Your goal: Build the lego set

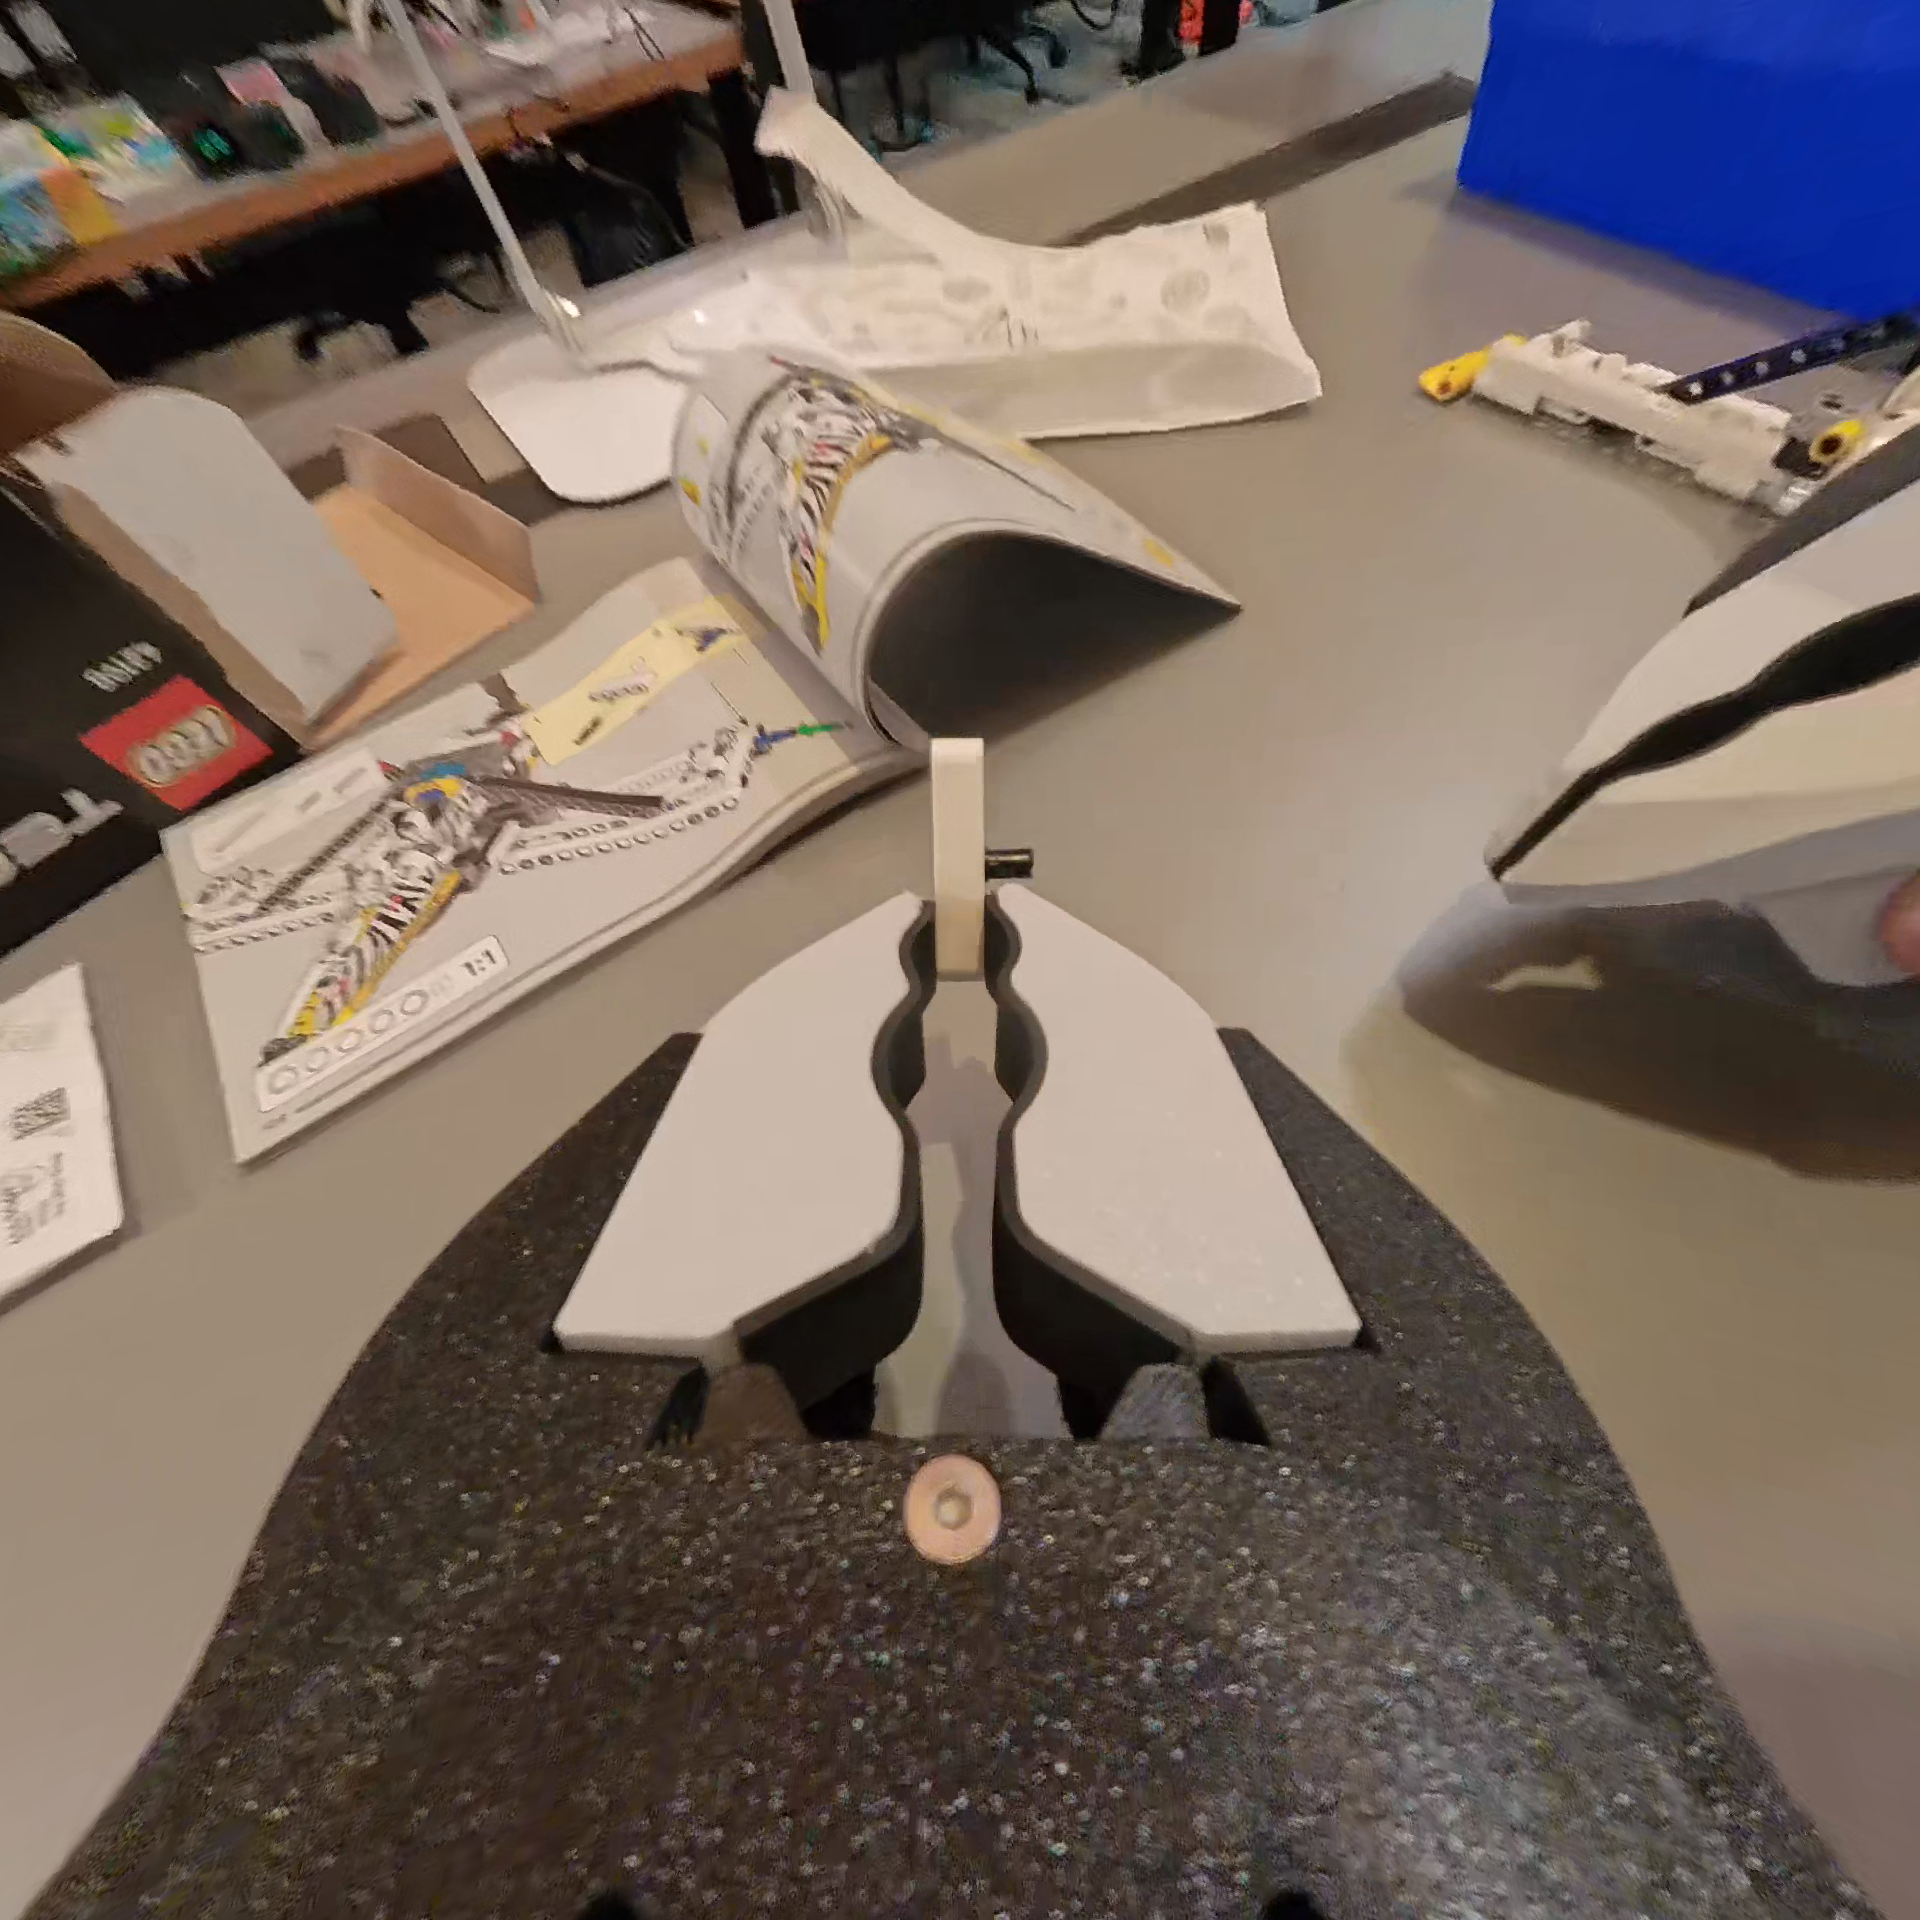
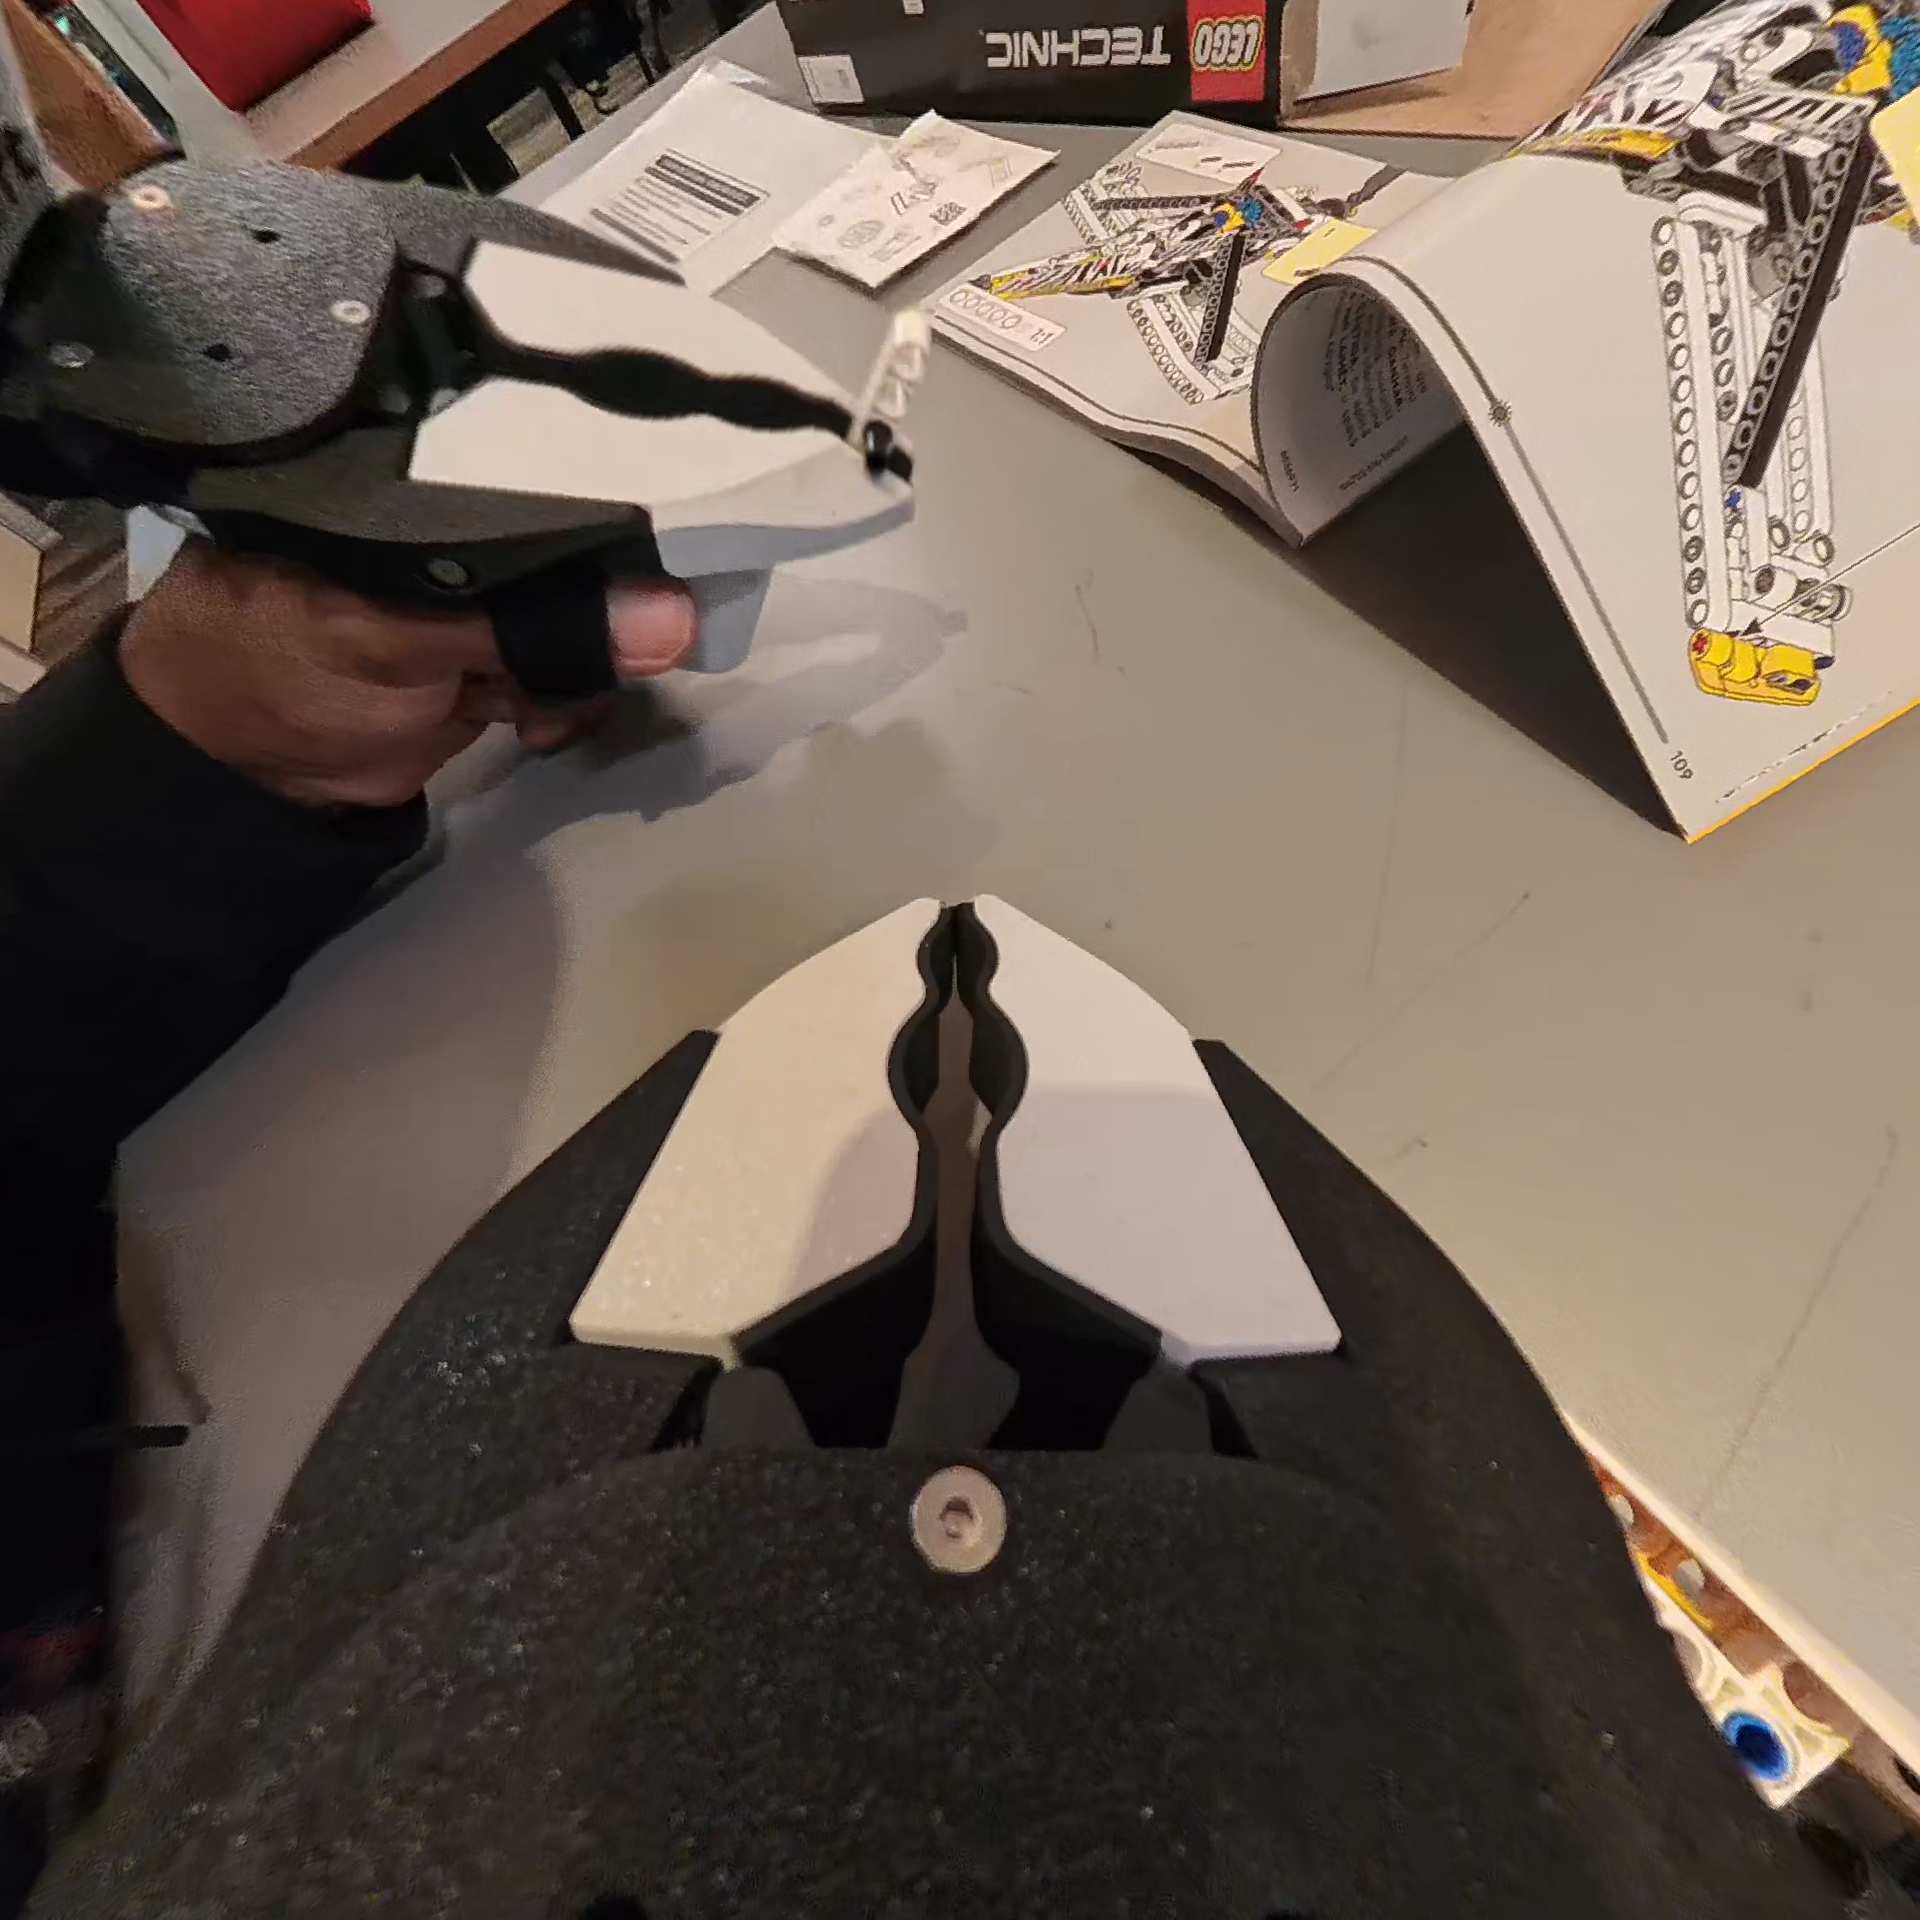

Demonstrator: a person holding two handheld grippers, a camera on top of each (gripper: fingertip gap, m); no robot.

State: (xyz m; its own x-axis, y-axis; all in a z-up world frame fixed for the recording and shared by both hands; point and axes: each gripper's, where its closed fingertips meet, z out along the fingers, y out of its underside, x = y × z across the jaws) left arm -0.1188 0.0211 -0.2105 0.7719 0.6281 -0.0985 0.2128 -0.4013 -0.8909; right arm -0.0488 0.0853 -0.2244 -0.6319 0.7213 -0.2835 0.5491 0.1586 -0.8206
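Note:
My left gripper is shut on a small white building beam that stands upright out of its tips, with a black pin sticking out of its right side. It hovers over the grey table. The same gripper shows at the upper left of the right wrist view, with the white beam and the black pin at its tips and a hand under it. My right gripper is shut with nothing between its pads, low over the table. It also shows at the right edge of the left wrist view.
An open instruction booklet with a curled page lies ahead. It also shows in the right wrist view. A black toy box stands at left, a partly built white model and a blue bin at far right. My right fingertips sit around 10 centimeters from my left ones.

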